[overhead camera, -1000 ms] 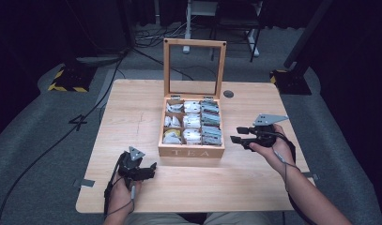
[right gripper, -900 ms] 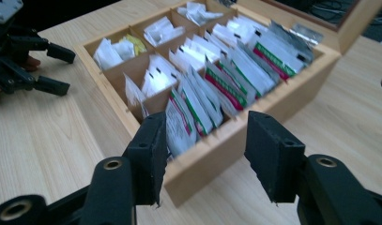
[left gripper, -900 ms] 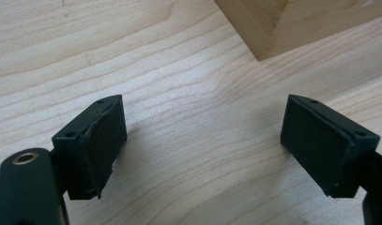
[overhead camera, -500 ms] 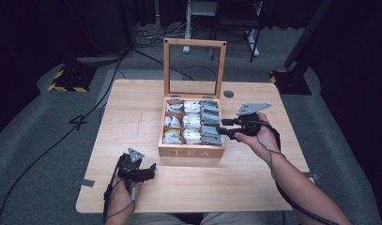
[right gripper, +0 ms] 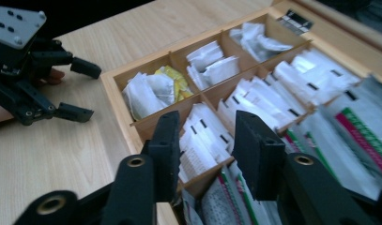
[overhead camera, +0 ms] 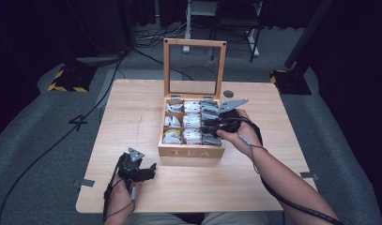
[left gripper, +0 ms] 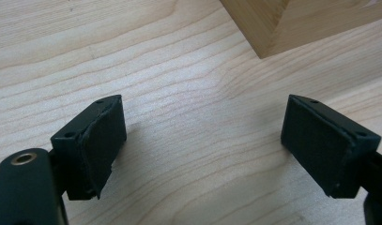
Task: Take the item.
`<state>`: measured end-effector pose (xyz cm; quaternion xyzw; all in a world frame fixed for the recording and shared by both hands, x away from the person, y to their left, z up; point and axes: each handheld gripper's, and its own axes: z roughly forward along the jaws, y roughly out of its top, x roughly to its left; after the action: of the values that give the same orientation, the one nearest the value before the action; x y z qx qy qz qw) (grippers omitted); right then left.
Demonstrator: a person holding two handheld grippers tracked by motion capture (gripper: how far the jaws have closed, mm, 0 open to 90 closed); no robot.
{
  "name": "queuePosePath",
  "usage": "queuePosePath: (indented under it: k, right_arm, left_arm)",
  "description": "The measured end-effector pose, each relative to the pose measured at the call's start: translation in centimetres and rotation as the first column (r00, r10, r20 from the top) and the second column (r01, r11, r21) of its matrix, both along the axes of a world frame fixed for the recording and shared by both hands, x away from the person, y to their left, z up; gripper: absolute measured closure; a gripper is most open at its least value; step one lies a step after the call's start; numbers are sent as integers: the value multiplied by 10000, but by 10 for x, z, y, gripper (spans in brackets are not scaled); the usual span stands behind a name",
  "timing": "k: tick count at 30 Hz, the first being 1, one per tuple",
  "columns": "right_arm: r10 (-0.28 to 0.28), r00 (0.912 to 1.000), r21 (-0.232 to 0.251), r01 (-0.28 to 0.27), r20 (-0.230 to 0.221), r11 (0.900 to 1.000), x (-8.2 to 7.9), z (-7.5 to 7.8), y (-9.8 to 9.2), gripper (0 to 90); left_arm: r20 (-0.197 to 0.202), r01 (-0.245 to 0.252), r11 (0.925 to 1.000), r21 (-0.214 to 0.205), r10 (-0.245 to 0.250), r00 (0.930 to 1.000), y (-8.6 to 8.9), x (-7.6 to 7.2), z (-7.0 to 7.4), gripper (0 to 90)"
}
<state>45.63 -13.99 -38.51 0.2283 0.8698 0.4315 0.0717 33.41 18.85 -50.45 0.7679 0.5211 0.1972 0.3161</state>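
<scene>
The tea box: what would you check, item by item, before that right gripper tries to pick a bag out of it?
1. Lid upright, out of the way: ok.
2. Right gripper over the tea box, above the bags: ok.
3. Its jaws, which have just been closing, have nothing between them: ok.
4. Which tea bag lines up with the jaws: cannot tell.
5. Left gripper open, resting on the table apart from the box: ok.

Wooden tea box [overhead camera: 191, 151], lid upright, on table centre, nine compartments w/ white tea bags [right gripper: 200, 140].
</scene>
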Motion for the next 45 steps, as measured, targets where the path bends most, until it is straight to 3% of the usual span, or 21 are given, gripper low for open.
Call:
queuePosePath:
  k: [10, 26, 29, 33, 45]
  right_arm:
    - [596, 9952, -839, -660, -773, 9943, 5, -24, 33, 698]
    - [799, 9867, -1975, -1072, -1416, 9744, 7, -45, 52, 816]
    - [841, 9867, -2156, -1131, -1394, 9699, 8, -47, 55, 900]
    - [945, 9863, -2140, -1223, -1355, 9691, 7, -46, 55, 900]
    - [822, 9952, -1163, -878, -523, 9893, 7, -21, 45, 900]
  left_arm:
    - [0, 6, 10000, -8, -6, 10000, 0, 0, 0, 150]
    - [4, 3, 10000, -14, -3, 10000, 0, 0, 0, 150]
    - [5, 2, 10000, 1, -2, 10000, 0, 0, 0, 150]
    - [4, 5, 10000, -7, -5, 10000, 0, 0, 0, 150]
    - [18, 18, 10000, -14, -18, 10000, 0, 1, 0, 149]
